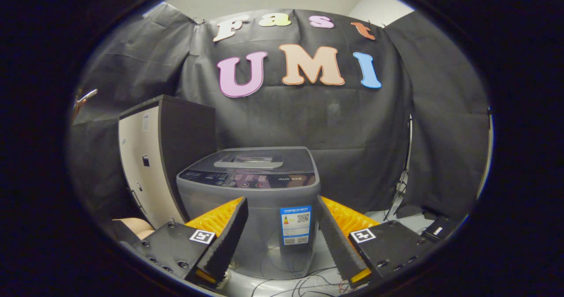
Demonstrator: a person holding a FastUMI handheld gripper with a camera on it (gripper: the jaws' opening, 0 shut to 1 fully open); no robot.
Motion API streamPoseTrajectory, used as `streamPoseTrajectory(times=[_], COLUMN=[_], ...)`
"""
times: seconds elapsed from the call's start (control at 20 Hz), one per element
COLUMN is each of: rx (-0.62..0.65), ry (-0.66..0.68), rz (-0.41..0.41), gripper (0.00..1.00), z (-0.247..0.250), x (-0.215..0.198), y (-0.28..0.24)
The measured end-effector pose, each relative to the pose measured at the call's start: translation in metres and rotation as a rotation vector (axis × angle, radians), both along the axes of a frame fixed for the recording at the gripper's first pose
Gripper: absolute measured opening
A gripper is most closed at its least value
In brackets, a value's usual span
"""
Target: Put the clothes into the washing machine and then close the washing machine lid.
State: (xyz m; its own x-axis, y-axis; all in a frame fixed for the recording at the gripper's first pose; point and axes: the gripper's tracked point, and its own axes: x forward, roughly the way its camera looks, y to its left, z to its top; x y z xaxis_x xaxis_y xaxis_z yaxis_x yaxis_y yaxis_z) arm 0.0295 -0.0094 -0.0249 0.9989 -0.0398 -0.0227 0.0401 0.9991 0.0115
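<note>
The washer (249, 191) stands in the centre of the frame, a grey top-loader with its lid (253, 159) lying flat and shut over the tub. No clothes show anywhere I can see; whether they are already inside under that lid I cannot tell. So the scene fits two stages: the load still waiting somewhere out of sight with the lid yet to be lifted, or the load in and the lid back down. The lid itself lies as the task wants it at the end.

My gripper (282, 235) sits low in the frame, its fingers spread wide apart and holding nothing. The washer is straight ahead, beyond the fingertips, its front wall showing in the gap between them. I judge I am holding it low and level, squared to the machine, because that keeps the lid and the control panel (246, 180) both in sight.

Left of the washer, just beside it, a tall cabinet (145, 165) stands against the booth's cloth wall, which closes off the back. Cables (299, 284) trail over the floor at the machine's foot, near my fingertips, and a small dark box (438, 228) lies on the floor at lower right, well apart from the washer.
</note>
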Motion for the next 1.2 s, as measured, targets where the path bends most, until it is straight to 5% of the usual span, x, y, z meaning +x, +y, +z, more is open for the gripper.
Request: streamPoseTrajectory(times=[1.2], rx=[-0.008], ry=[-0.028], rz=[0.007], gripper=[0.96], z=[0.003], x=[-0.016], y=[-0.001])
